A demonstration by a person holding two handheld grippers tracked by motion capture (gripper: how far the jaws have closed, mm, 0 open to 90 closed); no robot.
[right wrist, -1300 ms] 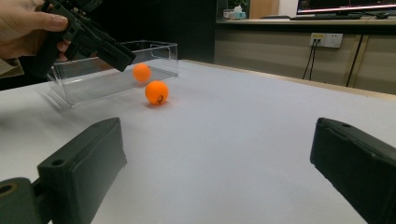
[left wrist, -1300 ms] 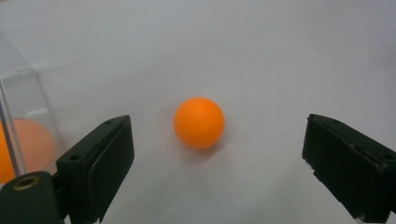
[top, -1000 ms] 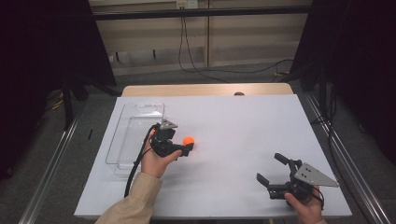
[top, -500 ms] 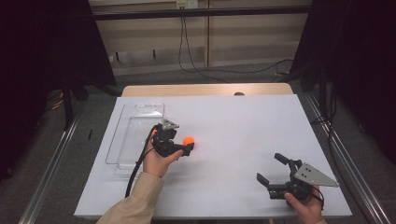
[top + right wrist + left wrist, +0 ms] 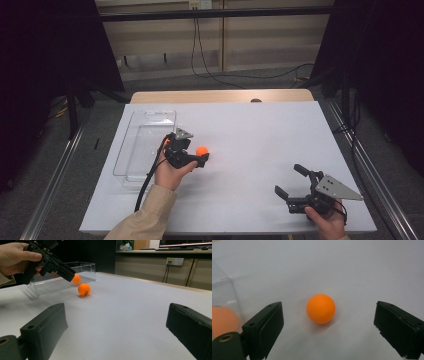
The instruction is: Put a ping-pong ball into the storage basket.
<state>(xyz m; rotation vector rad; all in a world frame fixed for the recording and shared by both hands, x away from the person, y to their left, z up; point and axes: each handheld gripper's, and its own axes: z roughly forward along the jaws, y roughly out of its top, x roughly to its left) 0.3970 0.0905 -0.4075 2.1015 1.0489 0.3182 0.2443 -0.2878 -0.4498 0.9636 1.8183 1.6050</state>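
I am not finding any text, label, brand or number that I can read. The orange ball point(image 5: 84, 289) is showing a small dark mark, but it is too small to read.

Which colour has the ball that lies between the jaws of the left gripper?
The ball is plain orange, seen best in the left gripper view.

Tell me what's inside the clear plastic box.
One orange ball shows through the clear plastic box wall. The left gripper and hand cover part of the box from above.
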